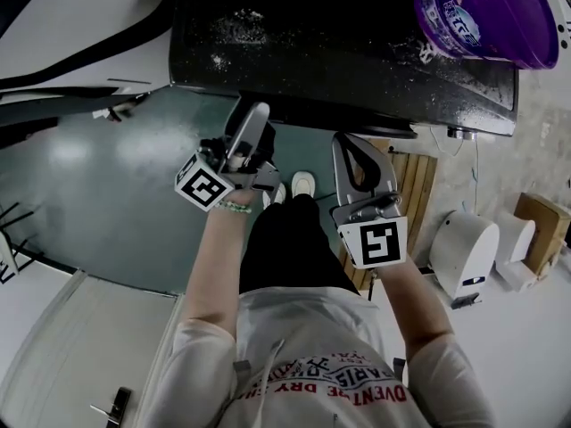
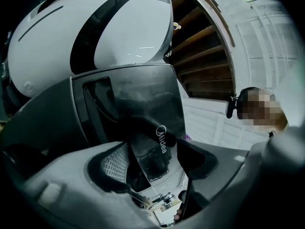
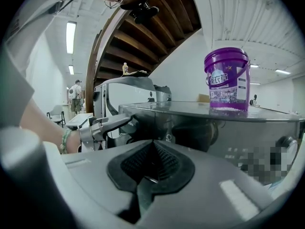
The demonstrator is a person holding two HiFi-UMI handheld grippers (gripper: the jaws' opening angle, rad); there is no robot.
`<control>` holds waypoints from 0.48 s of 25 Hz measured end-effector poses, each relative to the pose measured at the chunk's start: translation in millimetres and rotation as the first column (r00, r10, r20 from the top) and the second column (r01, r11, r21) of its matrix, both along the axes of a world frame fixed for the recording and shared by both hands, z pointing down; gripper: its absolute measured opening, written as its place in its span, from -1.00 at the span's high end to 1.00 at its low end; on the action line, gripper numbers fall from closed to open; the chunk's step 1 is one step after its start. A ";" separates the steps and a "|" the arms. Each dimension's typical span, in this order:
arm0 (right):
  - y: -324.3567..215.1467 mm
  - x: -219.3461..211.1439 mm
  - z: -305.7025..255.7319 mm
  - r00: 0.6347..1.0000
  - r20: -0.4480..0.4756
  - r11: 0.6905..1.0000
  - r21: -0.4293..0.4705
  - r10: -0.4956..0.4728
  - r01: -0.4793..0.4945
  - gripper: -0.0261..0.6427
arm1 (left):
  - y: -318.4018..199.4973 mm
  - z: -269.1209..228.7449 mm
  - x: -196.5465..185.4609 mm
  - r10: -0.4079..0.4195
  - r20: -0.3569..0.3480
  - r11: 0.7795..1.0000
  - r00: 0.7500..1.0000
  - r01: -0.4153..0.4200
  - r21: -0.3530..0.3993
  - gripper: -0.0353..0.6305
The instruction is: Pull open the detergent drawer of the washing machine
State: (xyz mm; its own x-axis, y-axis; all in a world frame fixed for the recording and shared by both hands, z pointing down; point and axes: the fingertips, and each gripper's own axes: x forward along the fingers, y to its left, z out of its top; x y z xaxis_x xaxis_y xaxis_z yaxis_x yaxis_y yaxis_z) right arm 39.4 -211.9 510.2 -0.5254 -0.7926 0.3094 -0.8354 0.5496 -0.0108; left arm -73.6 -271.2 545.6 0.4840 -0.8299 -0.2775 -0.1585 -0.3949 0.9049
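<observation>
The washing machine (image 1: 357,52) has a black, powder-dusted top, and its dark front shows in the right gripper view (image 3: 200,128). The glossy detergent drawer front (image 2: 138,104), with a logo on it, stands edge-on between the jaws of my left gripper (image 2: 152,163), which is shut on it. In the head view the left gripper (image 1: 257,114) reaches under the machine's front edge, which hides the drawer. From the right gripper view the left gripper (image 3: 119,122) meets the machine's upper left corner. My right gripper (image 3: 152,165) is shut and empty, held back from the machine (image 1: 351,141).
A purple detergent bucket (image 1: 486,12) stands on the machine's top right (image 3: 227,80). A white appliance (image 1: 71,25) stands to the left. A wooden stair (image 2: 205,46) rises behind. Wooden slats (image 1: 415,185), a white round unit (image 1: 464,252) and a cardboard box (image 1: 540,221) are at the right.
</observation>
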 end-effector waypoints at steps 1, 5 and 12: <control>0.0 0.0 1.6 1.000 -0.005 1.000 -0.002 0.002 -0.002 0.92 | -1.3 -1.3 -0.3 -0.004 -0.047 1.000 0.999 0.004 0.003 0.00; 4.8 -1.8 9.2 1.000 -0.019 1.000 -0.022 -0.010 0.010 0.92 | -2.0 -3.2 -4.9 -0.039 -0.205 0.999 0.978 0.042 0.011 0.03; 7.1 -1.2 12.7 0.999 -0.039 0.999 -0.024 0.024 -0.025 0.92 | -2.3 -3.2 -5.1 -0.024 -0.232 1.000 0.972 0.026 0.004 0.07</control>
State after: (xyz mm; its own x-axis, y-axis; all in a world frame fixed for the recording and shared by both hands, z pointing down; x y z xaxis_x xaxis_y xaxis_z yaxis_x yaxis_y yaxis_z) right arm 38.2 -204.8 522.9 -0.4935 -0.7969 0.3485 -0.8485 0.5292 0.0086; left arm -78.7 -273.5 542.3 0.3847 -0.8387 -0.3855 0.0456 -0.3998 0.9155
